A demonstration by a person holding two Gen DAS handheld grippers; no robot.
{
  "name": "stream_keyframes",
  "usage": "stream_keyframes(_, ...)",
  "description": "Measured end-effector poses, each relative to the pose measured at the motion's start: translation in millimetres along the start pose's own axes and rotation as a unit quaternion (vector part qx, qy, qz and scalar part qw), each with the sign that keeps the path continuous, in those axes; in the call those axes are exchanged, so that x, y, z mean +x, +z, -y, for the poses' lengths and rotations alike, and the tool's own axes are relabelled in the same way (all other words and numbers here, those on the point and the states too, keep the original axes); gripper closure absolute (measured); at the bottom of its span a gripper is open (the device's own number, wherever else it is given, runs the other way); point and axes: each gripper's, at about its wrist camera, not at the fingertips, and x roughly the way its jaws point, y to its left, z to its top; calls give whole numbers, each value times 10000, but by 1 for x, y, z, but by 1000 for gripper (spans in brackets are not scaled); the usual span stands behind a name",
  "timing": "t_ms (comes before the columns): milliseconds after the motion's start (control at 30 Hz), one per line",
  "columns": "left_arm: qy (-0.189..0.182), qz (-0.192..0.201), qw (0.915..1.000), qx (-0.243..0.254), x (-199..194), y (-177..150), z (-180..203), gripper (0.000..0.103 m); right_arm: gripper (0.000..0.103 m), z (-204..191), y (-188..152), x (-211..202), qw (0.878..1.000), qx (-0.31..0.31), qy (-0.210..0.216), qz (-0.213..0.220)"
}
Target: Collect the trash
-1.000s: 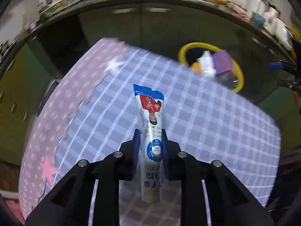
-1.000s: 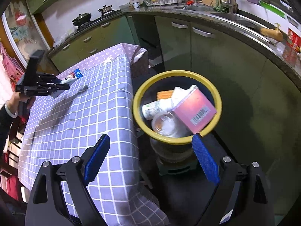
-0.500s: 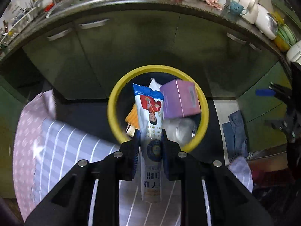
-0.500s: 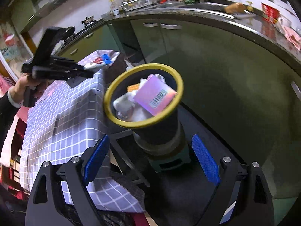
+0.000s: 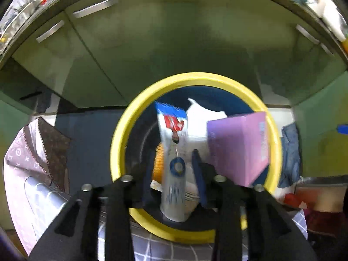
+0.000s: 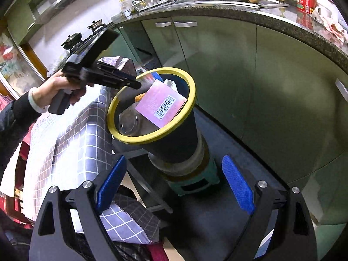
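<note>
A: What's in the yellow-rimmed bin (image 6: 187, 82)?

B: A pink box (image 6: 161, 103) with a barcode leans at the rim's far side. A clear jar (image 6: 128, 121) lies beside it, with white paper (image 5: 202, 119) and something orange (image 5: 157, 163) deeper in.

A: And the toothpaste tube (image 5: 174, 163)?

B: Directly over the bin's mouth, between the fingers of the left gripper (image 5: 173, 169). Its jaws have just been opening, and gaps show on both sides of the tube, so the pads no longer press it.

A: The other tool?

B: The right gripper (image 6: 174, 187) stands spread wide with nothing in it, low beside the bin's base. The checked tablecloth (image 6: 71, 139) hangs next to the bin.
</note>
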Motion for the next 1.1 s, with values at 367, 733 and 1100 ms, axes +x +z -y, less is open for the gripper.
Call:
stream_keyframes(367, 243, 1224, 9919, -245, -116, -77, 26, 33, 15, -23, -5, -4, 9997, -189, 114, 37)
stream_keyframes(733, 1310, 2786, 9280, -2097, -257, -296, 68, 6, 11, -100, -19, -23, 9942, -971, 369, 280)
stream_keyframes(1100, 2845, 2864, 8049, -4350, -298, -501, 86, 6, 10, -191, -46, -65, 9734, -2005, 376, 1041)
